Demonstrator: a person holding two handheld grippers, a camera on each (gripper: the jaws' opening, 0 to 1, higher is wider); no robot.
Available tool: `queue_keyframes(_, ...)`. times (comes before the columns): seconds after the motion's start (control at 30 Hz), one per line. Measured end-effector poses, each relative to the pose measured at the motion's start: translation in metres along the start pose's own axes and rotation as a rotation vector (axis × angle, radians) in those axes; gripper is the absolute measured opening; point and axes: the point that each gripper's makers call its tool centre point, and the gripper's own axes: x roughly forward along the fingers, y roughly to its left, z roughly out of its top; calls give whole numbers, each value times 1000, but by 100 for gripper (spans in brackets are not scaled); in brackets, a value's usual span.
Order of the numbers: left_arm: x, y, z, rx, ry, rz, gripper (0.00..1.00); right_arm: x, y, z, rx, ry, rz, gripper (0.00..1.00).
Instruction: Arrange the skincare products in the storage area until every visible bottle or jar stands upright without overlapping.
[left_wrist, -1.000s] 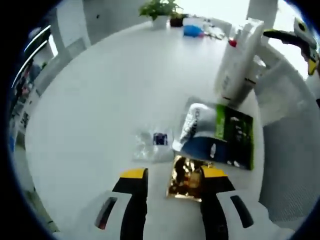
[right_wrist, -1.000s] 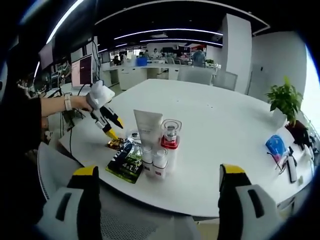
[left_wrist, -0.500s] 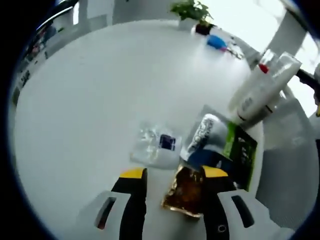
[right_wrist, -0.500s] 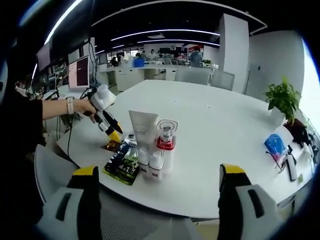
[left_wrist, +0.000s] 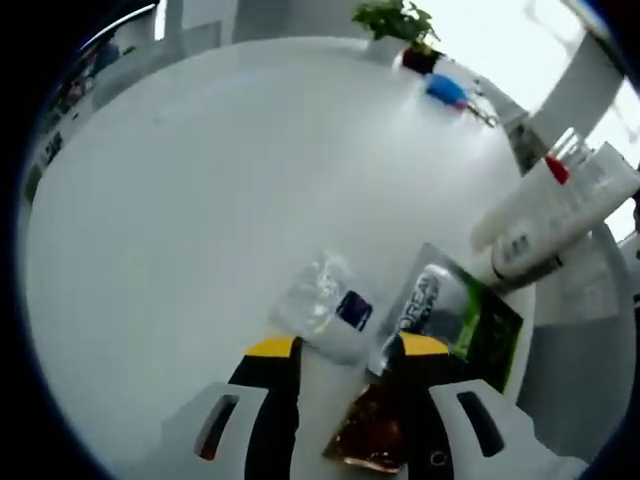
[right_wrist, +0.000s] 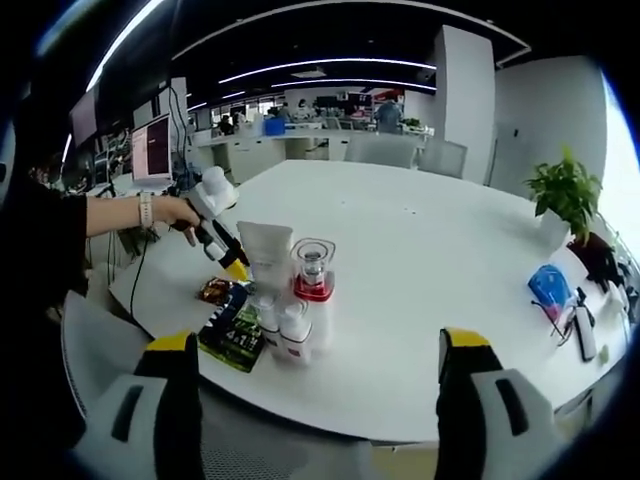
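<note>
White table (right_wrist: 420, 250), bottles (right_wrist: 290, 300) upright

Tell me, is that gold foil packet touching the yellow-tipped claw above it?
Cannot tell. In the left gripper view the gold foil packet lies partly under the left gripper, jaws open, but whether a jaw rests on it or hovers above is unclear.

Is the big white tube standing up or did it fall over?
Standing up. In the right gripper view the white tube rises straight off the table, cap end down, beside the red-collared bottle.
</note>
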Motion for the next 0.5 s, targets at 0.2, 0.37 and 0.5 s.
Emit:
queue_keyframes(0.2,14,-6,18,45,28,24,35,-1,-10,-7,22,3,-11,100)
queue_keyframes(0.37,23,-5,30,87,54,88,35,-1,-16,-12,34,11,-21,100)
queue_keyframes(0.5,27,-4,33,155,88,138,35,0,-16,-15,39,17,-20,100)
